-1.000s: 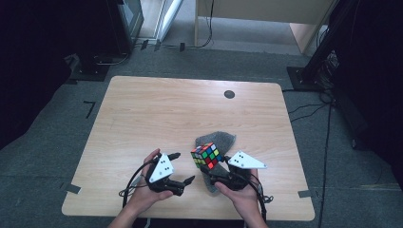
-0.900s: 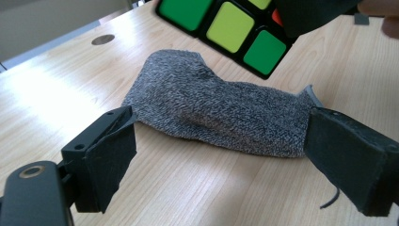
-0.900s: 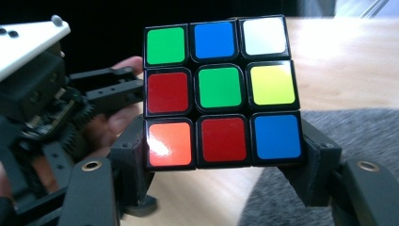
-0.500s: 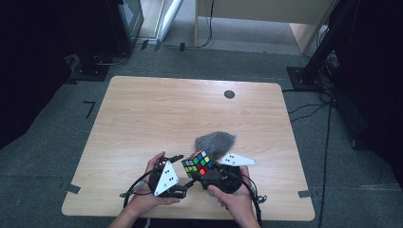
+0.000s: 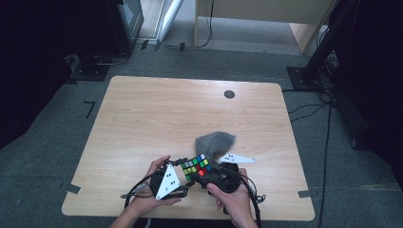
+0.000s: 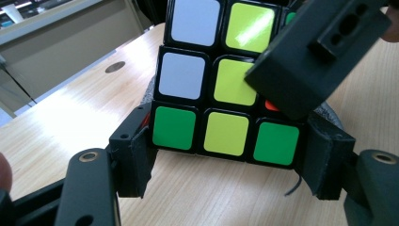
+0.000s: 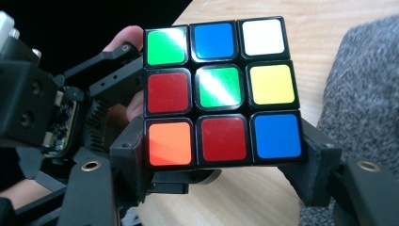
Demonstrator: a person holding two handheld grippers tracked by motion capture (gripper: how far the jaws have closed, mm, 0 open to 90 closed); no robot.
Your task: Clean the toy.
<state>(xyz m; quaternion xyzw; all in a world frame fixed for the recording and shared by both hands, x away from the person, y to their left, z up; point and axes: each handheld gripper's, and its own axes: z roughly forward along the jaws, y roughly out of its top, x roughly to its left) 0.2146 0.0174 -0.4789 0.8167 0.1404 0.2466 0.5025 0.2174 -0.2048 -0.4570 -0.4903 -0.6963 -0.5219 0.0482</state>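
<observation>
Both tools, left (image 5: 183,167) just closing, right (image 5: 212,172), clamp the cube (image 5: 196,166) near the table (image 5: 142,114) edge.

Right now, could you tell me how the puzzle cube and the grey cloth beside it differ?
The puzzle cube is hard-edged with bright colored squares; the grey cloth is a soft, fuzzy, one-colour heap. The cube is clamped between both grippers' jaws above the table; the cloth lies loose on it.

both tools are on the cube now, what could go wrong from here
1. Both tools, left tool and right tool, grip the puzzle cube by one row each, off the table; the left jaws have just been closing, so a twist could pop it loose.
2. The right tool's jaw covers part of the face in the left gripper view, so they may collide.
3. The grey cloth could snag.
</observation>
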